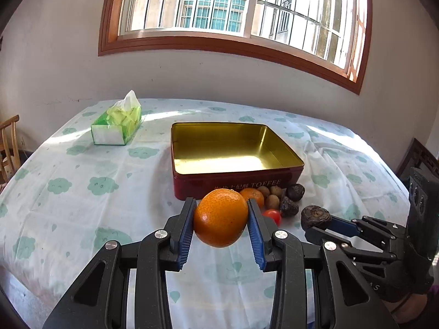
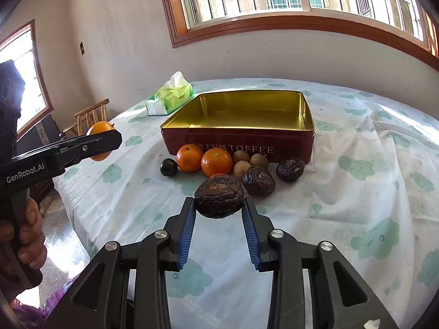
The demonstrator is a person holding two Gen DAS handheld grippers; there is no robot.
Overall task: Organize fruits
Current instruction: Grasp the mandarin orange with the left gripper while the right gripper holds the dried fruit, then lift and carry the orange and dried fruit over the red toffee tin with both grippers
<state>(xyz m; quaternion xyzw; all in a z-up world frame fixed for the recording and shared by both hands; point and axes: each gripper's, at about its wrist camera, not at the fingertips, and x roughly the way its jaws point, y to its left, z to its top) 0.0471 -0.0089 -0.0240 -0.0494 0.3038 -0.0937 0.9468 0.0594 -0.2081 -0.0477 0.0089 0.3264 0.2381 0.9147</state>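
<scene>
- The left gripper (image 1: 221, 218) points forward and downward over the table (image 1: 82, 205), lifted clear of the cloth; its blue pads (image 1: 186, 235) press on either side of an orange (image 1: 221, 216), which hangs in the air between them.
- In the right wrist view the same left gripper (image 2: 103, 144) comes in from the left edge, nearly level, with a hand (image 2: 26, 235) wrapped round its grip — the orange (image 2: 101, 128) shows above and below the black finger.
- The right gripper (image 2: 218, 215) also tilts forward and down, above the table (image 2: 356, 219). Its jaws are clamped on a dark wrinkled fruit (image 2: 218, 197), held off the cloth at the fingertips.
- From the left wrist view the right gripper (image 1: 322, 226) reaches in from the right, with that dark fruit (image 1: 315, 215) at its tip.
- The tin (image 2: 290, 150) — red outside, gold inside, marked TOFFEE — stands open in the middle of the table, and neither held fruit is over it.
- The loose fruits lie just in front of the tin's near wall: two oranges (image 2: 203, 159), three small brown fruits (image 2: 241, 170), two more wrinkled dark ones (image 2: 259, 181), a small dark round one (image 2: 168, 167), and a red tomato (image 1: 273, 215) close behind the left gripper's right finger.
- A tissue box (image 1: 118, 126) sits at the far left of the table, well apart from the tin.
</scene>
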